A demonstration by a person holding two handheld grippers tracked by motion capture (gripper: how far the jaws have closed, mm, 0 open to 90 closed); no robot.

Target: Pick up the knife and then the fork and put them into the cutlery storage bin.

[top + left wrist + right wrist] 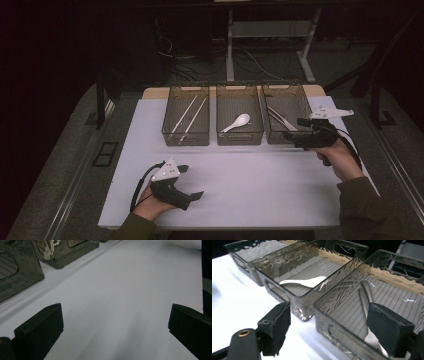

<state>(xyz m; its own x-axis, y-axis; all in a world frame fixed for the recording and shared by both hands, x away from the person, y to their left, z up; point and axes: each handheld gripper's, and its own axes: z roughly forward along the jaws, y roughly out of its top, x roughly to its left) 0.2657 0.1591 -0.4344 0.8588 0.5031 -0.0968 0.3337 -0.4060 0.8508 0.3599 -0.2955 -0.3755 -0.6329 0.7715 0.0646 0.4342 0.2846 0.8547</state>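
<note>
**Right gripper at the right-hand bin, jaws spread over the metal utensils**

Taking the right-hand bin (286, 120) as the landmark and working outward from the person's side of the table: nearest the person, well to the left of that bin and well short of it, the left gripper (192, 182) rests low over the white table (250, 190). Its jaws stand wide apart with nothing between them.

At the bin's near right corner sits the right gripper (292, 129), held in the right hand (340, 157). Its jaws are spread too, and nothing is pinched. In the right gripper view one jaw stands outside the bin's near wall and the other hangs over the bin's inside.

Inside the bin lie the metal utensils (366, 296), what looks like two pieces side by side, though I cannot tell what kind. They lie just ahead of and below the right gripper. Their long axis runs from the bin's near right toward its far left, roughly in line with the way the gripper points. The right hand is far nearer to them than the left, so any pick looks like its job, probably by lowering across the handles.

Left of the landmark bin, the middle bin (240, 137) holds a white spoon (237, 122), and the farthest bin (186, 137) holds chopsticks (189, 116).
</note>
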